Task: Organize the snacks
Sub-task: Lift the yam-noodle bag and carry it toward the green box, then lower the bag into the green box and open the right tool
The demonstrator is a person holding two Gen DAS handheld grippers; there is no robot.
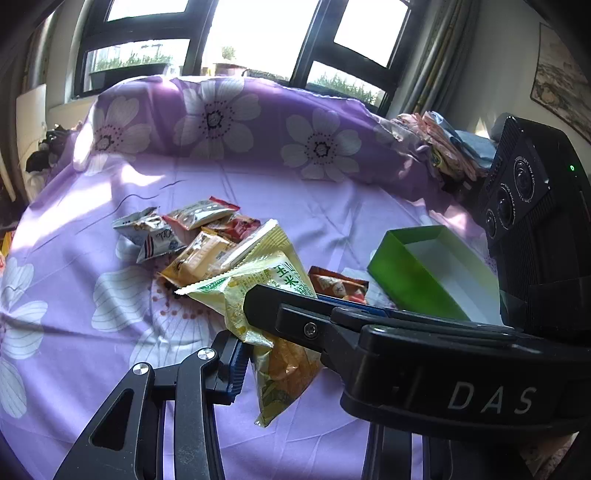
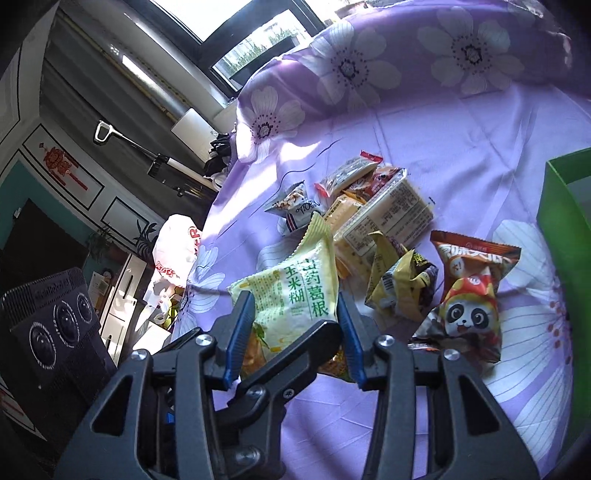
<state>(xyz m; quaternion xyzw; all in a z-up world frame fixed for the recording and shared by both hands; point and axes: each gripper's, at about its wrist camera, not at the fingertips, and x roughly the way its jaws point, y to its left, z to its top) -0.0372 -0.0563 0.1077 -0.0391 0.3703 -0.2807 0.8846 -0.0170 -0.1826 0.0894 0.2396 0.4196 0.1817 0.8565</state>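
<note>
Surface: a purple floral bedsheet (image 1: 92,229) fills both views, with a matching pillow (image 1: 229,125) and a window (image 1: 236,33) across the top of the left wrist frame.
Snack pile: mixed packets (image 1: 199,236) sit left of centre in the left wrist view; a panda-print packet (image 2: 469,295) lies at right of centre in the right wrist view.
Target box: a green box (image 1: 421,273), open and seemingly unfilled, sits at right of centre in the left wrist view, near the pile.
Task item: the yellow-green pouch (image 2: 295,291) is low in the centre of both frames, between the two tools.
Right gripper (image 2: 295,332): jaws parted, blue pads flanking the pouch; whether they press it I cannot tell.
Left gripper (image 1: 255,347): jaws parted wide around the same pouch; its dark finger also crosses the right wrist view.
Risk: both tools crowd one slippery, crinkled pouch. If they close together, fingers may collide, or the film may slide out and drop short of the box.
</note>
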